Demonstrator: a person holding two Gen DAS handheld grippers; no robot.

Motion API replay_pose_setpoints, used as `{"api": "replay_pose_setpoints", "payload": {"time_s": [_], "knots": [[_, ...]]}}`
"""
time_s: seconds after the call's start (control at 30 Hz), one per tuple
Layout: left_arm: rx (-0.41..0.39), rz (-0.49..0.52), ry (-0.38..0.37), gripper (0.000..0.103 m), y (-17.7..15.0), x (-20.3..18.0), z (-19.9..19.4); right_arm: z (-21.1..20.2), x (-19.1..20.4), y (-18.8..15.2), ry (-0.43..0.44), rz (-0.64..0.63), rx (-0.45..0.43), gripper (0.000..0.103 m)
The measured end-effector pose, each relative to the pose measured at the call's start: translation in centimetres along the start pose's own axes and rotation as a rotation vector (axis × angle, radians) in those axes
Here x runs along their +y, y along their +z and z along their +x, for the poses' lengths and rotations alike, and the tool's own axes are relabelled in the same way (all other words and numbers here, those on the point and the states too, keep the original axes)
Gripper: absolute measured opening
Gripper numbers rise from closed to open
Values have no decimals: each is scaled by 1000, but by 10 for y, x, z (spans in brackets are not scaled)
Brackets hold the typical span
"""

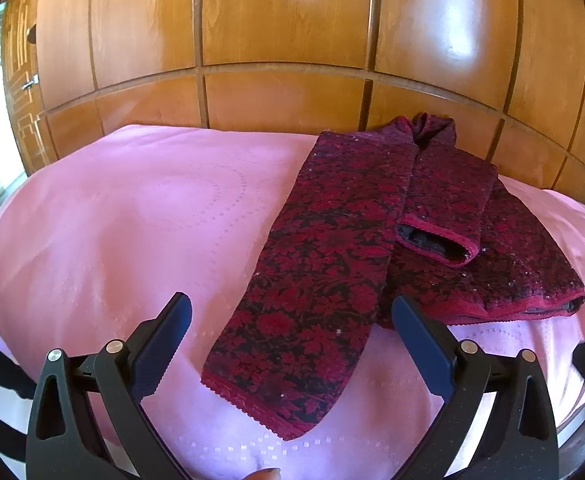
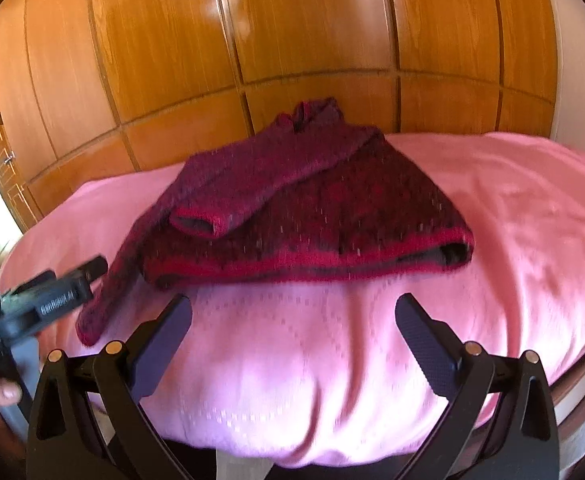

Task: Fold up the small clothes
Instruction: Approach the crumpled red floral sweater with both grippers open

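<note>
Sweater point(image 1: 356, 240) lies on pink bed point(image 1: 132, 220), neck end toward wood wall point(image 1: 284, 40), hem toward grippers.

Long way runs wall to near bed edge. One sleeve point(image 1: 444, 204) folded across chest, other sleeve point(image 1: 292, 320) stretched down from neck.

Left gripper point(image 1: 292, 344) fingers wide open over long sleeve end, holding nothing. Right gripper point(image 2: 292, 344) fingers open too, empty, near hem.

Risks: thick knit may slip from pinch; pulling sleeve may drag whole sweater, undo folded sleeve.

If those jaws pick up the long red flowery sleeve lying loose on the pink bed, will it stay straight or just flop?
It will probably flop: the sleeve is soft knit lying limp on the bedspread. It likely drags the sweater along, being attached. It should not slip much, since the knit looks thick and textured.
</note>
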State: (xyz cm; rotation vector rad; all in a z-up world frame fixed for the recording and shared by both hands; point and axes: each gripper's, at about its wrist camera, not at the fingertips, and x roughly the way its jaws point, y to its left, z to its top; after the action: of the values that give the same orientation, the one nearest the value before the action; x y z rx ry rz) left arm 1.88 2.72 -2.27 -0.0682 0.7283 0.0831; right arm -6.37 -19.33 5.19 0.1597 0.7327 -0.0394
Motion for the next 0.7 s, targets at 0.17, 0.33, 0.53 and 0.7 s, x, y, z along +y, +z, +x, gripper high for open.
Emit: {"api": "replay_pose_setpoints", "payload": {"time_s": [0.17, 0.33, 0.53, 0.7], "knots": [[10, 9, 17, 99, 1, 1, 4, 8, 2, 15, 18, -12, -19, 101], [15, 13, 21, 99, -1, 1, 7, 14, 5, 23, 11, -44, -41, 101], [28, 26, 24, 99, -5, 6, 14, 29, 9, 29, 17, -59, -29, 101], [36, 43, 1, 98, -13, 13, 16, 55, 31, 48, 70, -117, -33, 101]]}}
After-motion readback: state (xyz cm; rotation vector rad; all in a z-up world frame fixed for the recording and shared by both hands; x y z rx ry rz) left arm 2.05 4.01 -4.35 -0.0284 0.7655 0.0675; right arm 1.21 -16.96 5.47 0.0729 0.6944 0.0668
